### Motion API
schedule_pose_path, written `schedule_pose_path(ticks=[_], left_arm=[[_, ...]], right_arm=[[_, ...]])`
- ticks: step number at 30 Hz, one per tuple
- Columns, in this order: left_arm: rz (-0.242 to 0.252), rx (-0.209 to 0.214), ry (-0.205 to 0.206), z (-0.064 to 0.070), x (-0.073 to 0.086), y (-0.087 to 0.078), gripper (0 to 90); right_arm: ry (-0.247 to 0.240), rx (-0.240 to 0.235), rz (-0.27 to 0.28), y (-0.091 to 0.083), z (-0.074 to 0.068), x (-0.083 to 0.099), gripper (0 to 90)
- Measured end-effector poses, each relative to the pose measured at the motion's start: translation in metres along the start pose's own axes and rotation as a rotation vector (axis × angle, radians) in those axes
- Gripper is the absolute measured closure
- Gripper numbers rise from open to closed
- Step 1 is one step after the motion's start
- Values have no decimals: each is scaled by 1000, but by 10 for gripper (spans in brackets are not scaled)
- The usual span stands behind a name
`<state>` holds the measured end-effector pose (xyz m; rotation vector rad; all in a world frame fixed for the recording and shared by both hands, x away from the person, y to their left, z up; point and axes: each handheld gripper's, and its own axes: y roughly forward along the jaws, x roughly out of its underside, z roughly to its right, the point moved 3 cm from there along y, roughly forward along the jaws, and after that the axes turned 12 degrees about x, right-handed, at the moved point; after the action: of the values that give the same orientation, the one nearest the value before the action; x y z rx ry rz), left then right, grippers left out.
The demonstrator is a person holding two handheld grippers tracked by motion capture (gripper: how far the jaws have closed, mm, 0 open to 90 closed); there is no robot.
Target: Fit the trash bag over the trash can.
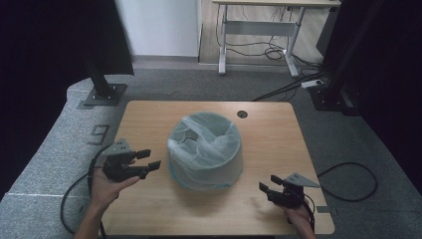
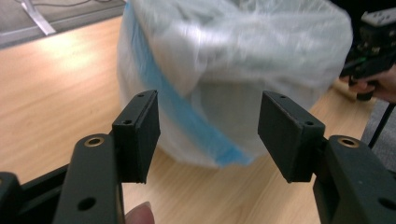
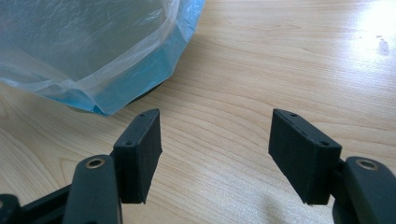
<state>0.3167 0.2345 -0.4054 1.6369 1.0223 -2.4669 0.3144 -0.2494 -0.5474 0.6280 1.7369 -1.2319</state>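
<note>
Light wooden tabletop on grey carpet (cables trailing); left gripper and right gripper gape wide, flanking the round bin lined with translucent blue-edged plastic bag.

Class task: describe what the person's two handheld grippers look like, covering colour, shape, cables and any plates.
Both the left claw and right claw are black, each with two flat rectangular jaws bearing small screw holes. Each carries a grey three-cornered plate on top and trails a black cable. The forearms are bare, with no sleeves.
</note>
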Motion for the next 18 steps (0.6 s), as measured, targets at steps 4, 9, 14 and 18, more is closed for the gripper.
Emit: schedule_pose_path(ticks=[4,9,14,18], left_arm=[[-13,-14,-18,-2,20,-2,383],[-40,-18,-49,-5,44,1,381],[-55,-22,-73,-11,59,6,381],[-70,-31,-88,-16,67,10,379]], right_arm=[[3,2,-2,1,1,1,337],[1,4,0,0,0,1,335],[4,9,0,-1,1,2,335],[5,8,-4,0,1,3,334]])
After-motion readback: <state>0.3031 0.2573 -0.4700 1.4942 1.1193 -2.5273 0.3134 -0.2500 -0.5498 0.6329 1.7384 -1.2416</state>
